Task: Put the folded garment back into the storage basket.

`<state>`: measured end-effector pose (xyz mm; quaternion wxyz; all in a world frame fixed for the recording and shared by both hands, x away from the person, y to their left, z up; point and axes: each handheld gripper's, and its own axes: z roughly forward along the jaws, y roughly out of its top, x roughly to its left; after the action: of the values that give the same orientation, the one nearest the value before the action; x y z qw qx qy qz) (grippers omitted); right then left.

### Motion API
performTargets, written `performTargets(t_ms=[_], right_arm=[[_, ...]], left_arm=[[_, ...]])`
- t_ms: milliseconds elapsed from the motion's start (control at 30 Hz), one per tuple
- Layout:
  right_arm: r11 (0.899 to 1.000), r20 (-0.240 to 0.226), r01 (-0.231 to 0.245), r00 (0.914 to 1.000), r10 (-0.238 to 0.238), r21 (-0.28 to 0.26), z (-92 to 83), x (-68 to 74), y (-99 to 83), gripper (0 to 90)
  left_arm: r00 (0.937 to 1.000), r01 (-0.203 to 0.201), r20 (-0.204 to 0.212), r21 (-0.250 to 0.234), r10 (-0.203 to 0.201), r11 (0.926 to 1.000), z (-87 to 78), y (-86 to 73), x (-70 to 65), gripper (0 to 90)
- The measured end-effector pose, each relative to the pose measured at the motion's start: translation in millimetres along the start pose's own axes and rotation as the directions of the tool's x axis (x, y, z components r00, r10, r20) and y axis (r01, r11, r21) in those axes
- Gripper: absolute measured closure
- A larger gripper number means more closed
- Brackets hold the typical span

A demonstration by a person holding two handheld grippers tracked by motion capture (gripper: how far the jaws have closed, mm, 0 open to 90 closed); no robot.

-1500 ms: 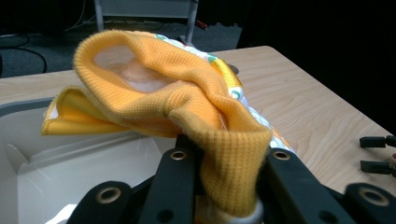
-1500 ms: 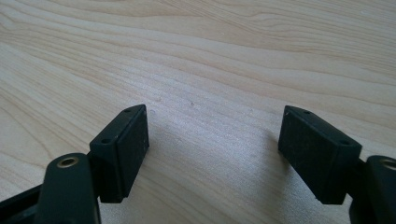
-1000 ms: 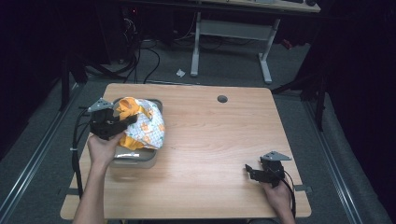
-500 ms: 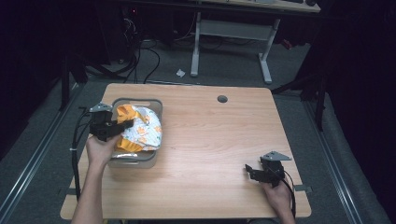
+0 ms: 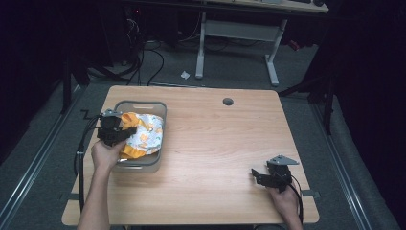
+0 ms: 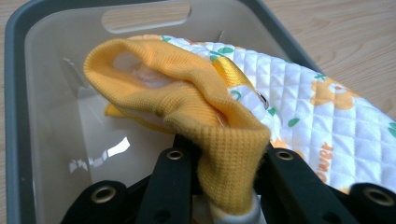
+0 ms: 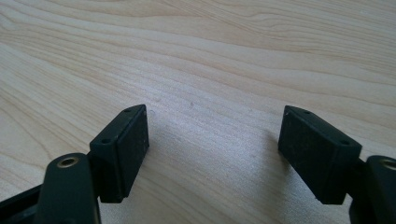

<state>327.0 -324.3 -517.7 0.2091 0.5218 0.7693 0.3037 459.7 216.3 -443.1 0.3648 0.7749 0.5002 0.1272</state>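
A white quilted garment with orange flower prints and yellow ribbed cuffs [image 5: 143,136] [image 6: 299,107] lies in a grey plastic bin [image 5: 158,106] [image 6: 18,116] at the table's left. My left gripper [image 5: 116,130] [image 6: 224,175] is shut on the garment's yellow ribbed cuff [image 6: 205,116], low over the bin's left side. My right gripper [image 5: 260,176] [image 7: 212,149] rests open near the table's front right, with bare wood between its jaws.
The wooden table [image 5: 225,143] [image 7: 196,56] has a round cable hole [image 5: 228,101] near its far edge. A second desk frame [image 5: 237,33] and cables stand on the dark floor beyond the table.
My left gripper has carried the garment leftward and down into the bin. The right gripper has stayed where it was.
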Motion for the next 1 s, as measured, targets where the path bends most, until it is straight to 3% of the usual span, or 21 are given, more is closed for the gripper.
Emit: performTargets(t_ms=[167,233,333,467,533,600,733,867,900,1000], right_arm=[[1.000,-0.001,0.001,1.0000,-0.001,-0.001,0.0,-0.1,0.0,24.8],[1.000,0.000,0.000,1.0000,0.000,0.000,0.0,0.0,0.0,24.9],[1.000,0.000,0.000,1.0000,0.000,0.000,0.0,0.0,0.0,24.9],[1.000,-0.001,0.001,1.0000,-0.001,-0.001,0.0,-0.1,0.0,24.9],[1.000,-0.001,0.001,1.0000,-0.001,0.000,0.0,-0.1,0.0,24.9],[1.000,-0.001,0.001,1.0000,-0.001,-0.001,0.1,-0.1,0.0,24.9],[1.000,0.000,0.000,1.0000,0.000,0.000,0.0,0.0,0.0,24.9],[1.000,0.000,0.000,1.0000,0.000,0.000,0.0,0.0,0.0,24.9],[1.000,0.000,0.000,1.0000,0.000,0.000,0.0,0.0,0.0,24.9],[1.000,0.000,0.001,1.0000,-0.001,0.000,0.0,-0.1,0.0,24.9]], left_arm=[[0.9987,-0.037,-0.033,0.072,0.039,0.9968,6.8,3.1,-3.0,74.8],[0.9964,-0.047,-0.066,0.095,0.053,0.9944,9.2,3.7,-5.1,73.2],[0.9941,-0.024,-0.103,0.107,0.035,0.9940,10.2,4.1,-4.7,68.5],[0.9886,0.005,-0.150,0.123,0.014,0.9924,10.5,3.5,-5.1,52.5],[0.9824,0.015,-0.186,0.113,0.007,0.9935,6.5,2.7,-6.2,47.3],[0.9808,0.015,-0.195,0.102,0.005,0.9947,4.3,2.8,-6.5,45.7],[0.9783,0.016,-0.207,0.021,-0.011,0.9997,-9.5,5.2,-10.1,40.5],[0.9792,-0.002,-0.203,-0.025,-0.003,0.9997,-16.7,6.0,-16.3,38.7],[0.9824,-0.012,-0.187,-0.056,0.001,0.9984,-20.5,6.5,-21.2,38.5],[0.9857,-0.022,-0.169,-0.086,0.007,0.9960,-24.1,7.4,-29.3,37.3]])
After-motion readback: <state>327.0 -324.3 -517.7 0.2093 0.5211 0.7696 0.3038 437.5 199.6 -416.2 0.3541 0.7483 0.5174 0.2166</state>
